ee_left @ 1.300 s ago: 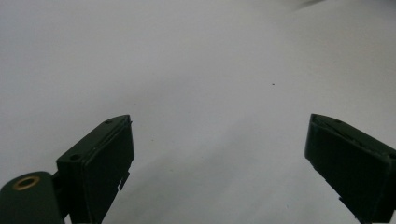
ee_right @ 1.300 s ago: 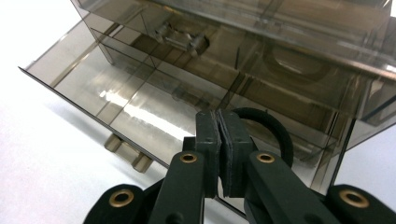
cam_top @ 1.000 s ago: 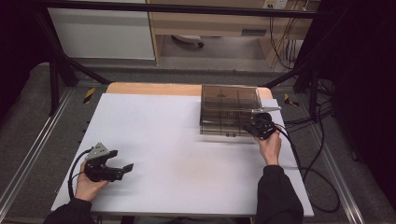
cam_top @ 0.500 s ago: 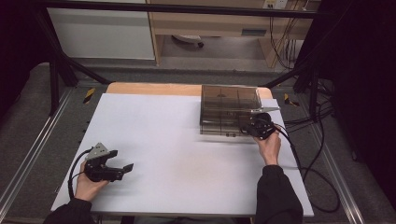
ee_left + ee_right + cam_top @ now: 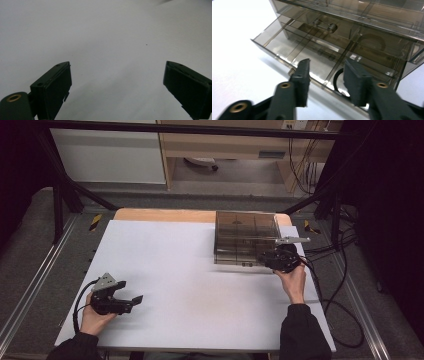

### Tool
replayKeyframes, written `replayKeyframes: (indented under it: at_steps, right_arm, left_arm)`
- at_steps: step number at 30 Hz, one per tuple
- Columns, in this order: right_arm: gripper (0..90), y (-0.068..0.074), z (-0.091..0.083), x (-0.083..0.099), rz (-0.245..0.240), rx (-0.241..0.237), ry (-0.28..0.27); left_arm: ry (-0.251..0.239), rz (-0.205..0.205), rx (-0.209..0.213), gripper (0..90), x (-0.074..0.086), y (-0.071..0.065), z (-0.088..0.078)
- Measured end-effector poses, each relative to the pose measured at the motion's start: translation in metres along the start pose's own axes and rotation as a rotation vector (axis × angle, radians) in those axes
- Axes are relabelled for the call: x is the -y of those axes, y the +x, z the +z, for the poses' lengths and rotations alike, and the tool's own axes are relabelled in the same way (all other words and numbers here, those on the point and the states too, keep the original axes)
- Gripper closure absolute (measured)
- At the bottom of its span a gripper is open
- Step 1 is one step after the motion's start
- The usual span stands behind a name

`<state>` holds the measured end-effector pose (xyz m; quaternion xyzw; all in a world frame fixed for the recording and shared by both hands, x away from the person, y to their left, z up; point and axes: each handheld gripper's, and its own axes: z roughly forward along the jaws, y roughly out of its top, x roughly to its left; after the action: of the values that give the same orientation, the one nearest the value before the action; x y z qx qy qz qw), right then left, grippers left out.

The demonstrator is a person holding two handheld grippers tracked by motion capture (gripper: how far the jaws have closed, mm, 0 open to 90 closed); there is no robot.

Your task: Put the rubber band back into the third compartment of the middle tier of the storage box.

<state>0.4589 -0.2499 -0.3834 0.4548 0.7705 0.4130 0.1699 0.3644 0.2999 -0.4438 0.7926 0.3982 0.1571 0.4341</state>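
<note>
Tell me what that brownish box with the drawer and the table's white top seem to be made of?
The box looks like smoke-tinted clear plastic with a glossy finish: its dividers show through the walls, and its edges catch glints. The table top looks like a matte white sheet, perhaps paper or laminate, with bare wood showing along its far edge.

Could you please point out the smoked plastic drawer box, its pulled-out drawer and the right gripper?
Smoked plastic drawer box (image 5: 245, 227), high view, top panel.
Pulled-out drawer (image 5: 274, 45), right gripper view, drawer floor.
Right gripper (image 5: 325, 82), right gripper view, between its fingertips.
</note>
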Motion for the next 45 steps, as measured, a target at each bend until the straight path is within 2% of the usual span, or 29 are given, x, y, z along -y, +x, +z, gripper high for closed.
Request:
replayKeyframes:
  at_steps: [1, 4, 5, 6, 9, 10, 11, 16, 20, 31, 45]
  right_arm:
    - [52.3, 0.0, 0.0, 0.0, 0.0, 0.0, 0.0]
    - [44.0, 0.003, -0.005, 0.002, 0.001, -0.014, -0.012]
    - [38.6, 0.005, -0.008, 0.004, 0.003, -0.026, -0.023]
    - [38.6, 0.005, -0.008, 0.004, 0.003, -0.026, -0.023]
    - [30.3, 0.008, -0.012, 0.006, -0.002, -0.035, -0.031]
    - [25.1, 0.01, -0.015, 0.008, -0.004, -0.037, -0.033]
    - [25.1, 0.01, -0.015, 0.008, -0.004, -0.037, -0.033]
    - [13.8, 0.014, -0.022, 0.012, -0.003, -0.049, -0.04]
    - [5.8, 0.019, -0.028, 0.017, -0.022, -0.066, -0.047]
    - [0.7, 0.028, -0.038, 0.033, -0.038, -0.08, -0.048]
    - [0.6, 0.025, -0.039, 0.07, -0.02, -0.108, -0.046]
  left_arm:
    - [0.0, 0.0, 0.0, 7.8, 0.0, 0.0, 0.0]
    - [0.001, 0.0, 0.0, 7.8, 0.0, 0.0, 0.0]
    - [0.001, 0.0, 0.0, 7.8, 0.0, 0.0, 0.0]
    - [0.001, -0.001, 0.0, 7.8, 0.0, 0.0, 0.0]
    - [0.002, 0.0, 0.0, 7.8, 0.0, 0.0, 0.0]
    - [0.004, 0.002, 0.0, 7.8, 0.0, 0.0, 0.0]
    - [0.003, 0.0, 0.001, 7.8, 0.0, 0.0, 0.0]
    - [0.004, 0.001, 0.0, 7.7, 0.0, 0.0, 0.001]
    - [0.003, 0.0, 0.001, 7.7, 0.0, 0.0, 0.001]
    - [0.005, 0.002, 0.002, 7.7, 0.0, -0.001, 0.0]
    - [0.01, 0.006, 0.003, 7.6, 0.0, -0.002, 0.001]
